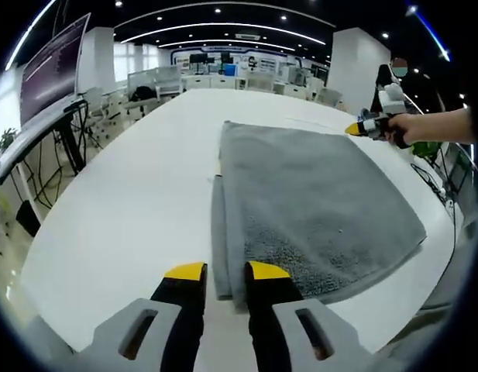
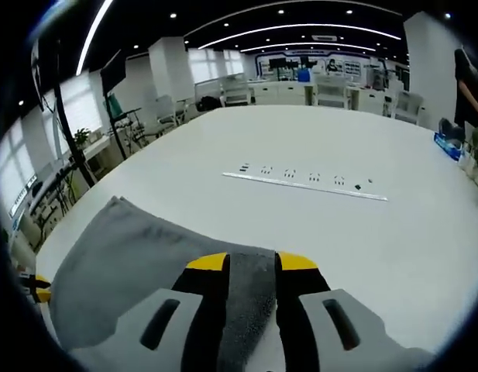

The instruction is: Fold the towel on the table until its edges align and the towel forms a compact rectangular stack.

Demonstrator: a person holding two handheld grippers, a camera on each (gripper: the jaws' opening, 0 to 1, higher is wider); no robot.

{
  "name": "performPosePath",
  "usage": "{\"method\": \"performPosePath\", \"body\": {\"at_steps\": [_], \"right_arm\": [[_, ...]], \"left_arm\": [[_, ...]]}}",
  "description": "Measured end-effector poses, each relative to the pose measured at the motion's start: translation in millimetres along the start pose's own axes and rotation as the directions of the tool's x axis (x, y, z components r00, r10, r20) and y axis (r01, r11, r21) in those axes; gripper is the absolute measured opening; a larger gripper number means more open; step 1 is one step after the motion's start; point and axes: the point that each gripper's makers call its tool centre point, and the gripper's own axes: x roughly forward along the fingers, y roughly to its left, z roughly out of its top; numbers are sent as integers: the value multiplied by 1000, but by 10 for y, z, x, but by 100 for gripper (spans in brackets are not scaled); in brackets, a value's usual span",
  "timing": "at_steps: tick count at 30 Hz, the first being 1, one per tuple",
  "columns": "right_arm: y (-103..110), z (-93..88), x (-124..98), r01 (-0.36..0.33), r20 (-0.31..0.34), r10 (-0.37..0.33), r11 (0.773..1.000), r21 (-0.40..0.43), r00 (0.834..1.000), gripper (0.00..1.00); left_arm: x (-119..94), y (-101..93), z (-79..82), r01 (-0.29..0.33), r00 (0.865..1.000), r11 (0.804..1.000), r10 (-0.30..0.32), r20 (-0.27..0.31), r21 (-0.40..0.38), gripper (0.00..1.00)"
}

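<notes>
While the grey towel [image 1: 316,205] lies spread on the white table [image 1: 138,194], folded once so that a lower layer peeks out as a narrow strip along one edge, the left gripper [image 1: 226,270] hovers low over the tabletop at that edge. Its two yellow-tipped jaws stand a little apart; the towel's near corner reaches into the gap between the tips, with the rest of the cloth stretching ahead and off to the right of the jaws. Whether the tips press on the cloth cannot be told. Far beyond the jaws, at the towel's opposite corner, a hand [image 1: 405,128] holds the right gripper [image 1: 356,129], its yellow tip at the cloth's edge.

From the right gripper view, the right gripper [image 2: 251,261] has the towel [image 2: 138,263] running between its jaws: a band of grey cloth fills the gap from the tips back toward the body, and the jaws sit close against it on both sides. The remaining cloth spreads to the left of the jaws. Ahead of the tips the table [image 2: 393,248] is bare up to a long white power strip [image 2: 304,184] lying well beyond them. At the far left, past the towel's edge, a yellow tip of the left gripper [image 2: 37,288] shows.
</notes>
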Motion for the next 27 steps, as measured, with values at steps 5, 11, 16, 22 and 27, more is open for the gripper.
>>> {"method": "performPosePath", "body": {"at_steps": [5, 11, 16, 22, 27], "right_arm": [[-75, -112, -13, 17, -20, -17, 1000, 7, 1000, 21], [-92, -224, 25, 21, -49, -21, 1000, 5, 999, 19], [-57, -308, 43, 11, -67, -11, 1000, 3, 998, 15], [-40, -323, 52, -4, -62, 5, 1000, 16, 998, 9], [-43, -325, 46, -16, -73, 14, 1000, -27, 997, 6]], "left_arm": [[6, -33, -12, 4, 1000, 1000, -4, 11, 5, 16], [0, -43, -4, 1, 1000, 1000, -1, 15, 6, 15], [0, -71, -7, 5, 1000, 1000, -5, 23, 7, 12], [17, -94, 1, 1, 1000, 1000, -1, 1, 23, 8], [51, -111, 5, 11, 1000, 998, -11, 1, 58, 6]]}}
